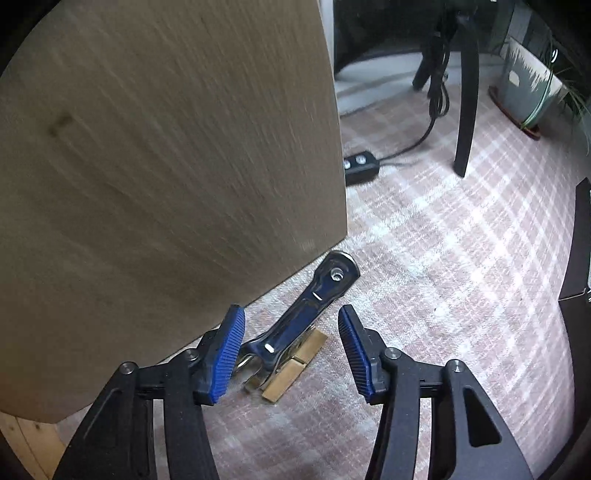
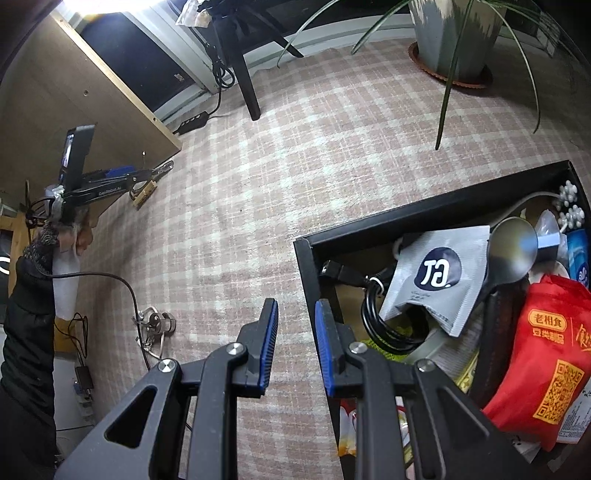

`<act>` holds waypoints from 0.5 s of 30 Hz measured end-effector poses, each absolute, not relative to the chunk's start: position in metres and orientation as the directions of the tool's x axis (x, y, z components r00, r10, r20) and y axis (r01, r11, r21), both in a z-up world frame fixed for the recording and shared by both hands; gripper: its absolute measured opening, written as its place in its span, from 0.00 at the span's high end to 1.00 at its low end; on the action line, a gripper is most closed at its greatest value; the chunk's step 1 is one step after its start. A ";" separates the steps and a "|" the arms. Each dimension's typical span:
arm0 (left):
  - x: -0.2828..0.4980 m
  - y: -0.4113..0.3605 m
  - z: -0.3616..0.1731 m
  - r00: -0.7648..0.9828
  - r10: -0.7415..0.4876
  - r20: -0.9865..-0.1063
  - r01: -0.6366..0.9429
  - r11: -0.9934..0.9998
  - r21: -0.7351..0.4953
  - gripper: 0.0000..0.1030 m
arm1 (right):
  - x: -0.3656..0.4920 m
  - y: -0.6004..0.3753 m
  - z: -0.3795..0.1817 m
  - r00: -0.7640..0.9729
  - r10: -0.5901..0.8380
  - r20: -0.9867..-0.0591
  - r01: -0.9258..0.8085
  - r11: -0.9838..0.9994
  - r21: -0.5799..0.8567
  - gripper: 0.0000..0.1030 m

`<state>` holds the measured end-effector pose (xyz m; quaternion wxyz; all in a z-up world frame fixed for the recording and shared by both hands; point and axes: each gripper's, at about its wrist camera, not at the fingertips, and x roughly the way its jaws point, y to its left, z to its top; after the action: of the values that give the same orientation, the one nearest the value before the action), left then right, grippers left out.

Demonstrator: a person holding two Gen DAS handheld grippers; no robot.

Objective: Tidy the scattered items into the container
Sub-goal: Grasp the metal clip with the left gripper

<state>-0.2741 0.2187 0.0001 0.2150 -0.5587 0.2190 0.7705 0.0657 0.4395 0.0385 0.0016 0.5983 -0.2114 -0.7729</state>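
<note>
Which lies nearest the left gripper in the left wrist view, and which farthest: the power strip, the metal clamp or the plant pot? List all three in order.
1. Metal clamp: on the carpet between the open left gripper fingers, lying over a wooden clothespin.
2. Power strip: farther ahead, beside the wooden panel's edge.
3. Plant pot: farthest, upper right.

A pink and white checked carpet [image 1: 424, 229] covers the floor ahead of both grippers. A tall wooden panel [image 1: 166, 166] stands upright on it, filling the view ahead and to the left of the left gripper. Past the panel's edge lies a black power strip [image 1: 360, 168] with its cable running off behind it, close to a dark chair leg [image 1: 466, 110]. Far ahead and to the right of the right gripper, a grey plant pot [image 2: 456, 33] sits on a round saucer, long green leaves [image 2: 448, 88] hanging over the carpet.
</note>
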 end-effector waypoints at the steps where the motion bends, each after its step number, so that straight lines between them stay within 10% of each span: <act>1: -0.275 0.219 -0.004 -0.276 0.081 -0.958 -0.574 -0.813 0.097 0.51 | 0.066 0.439 0.037 -0.283 -0.256 -0.925 -0.253 -0.910 0.329 0.80; 8: -0.275 0.212 -0.024 -0.193 0.112 -0.975 -0.509 -0.861 0.002 0.82 | 0.069 0.434 0.035 -0.275 -0.252 -0.928 -0.244 -0.915 0.321 0.80; 15: -0.231 0.214 -0.027 -0.160 0.164 -0.973 -0.475 -0.877 -0.070 0.84 | 0.066 0.421 0.036 -0.280 -0.274 -0.920 -0.212 -0.917 0.338 0.80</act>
<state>-0.2306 0.2141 -0.0266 0.2129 -0.6121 0.1270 0.7509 0.0656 0.4206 0.0357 0.0200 0.5996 -0.2026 -0.7740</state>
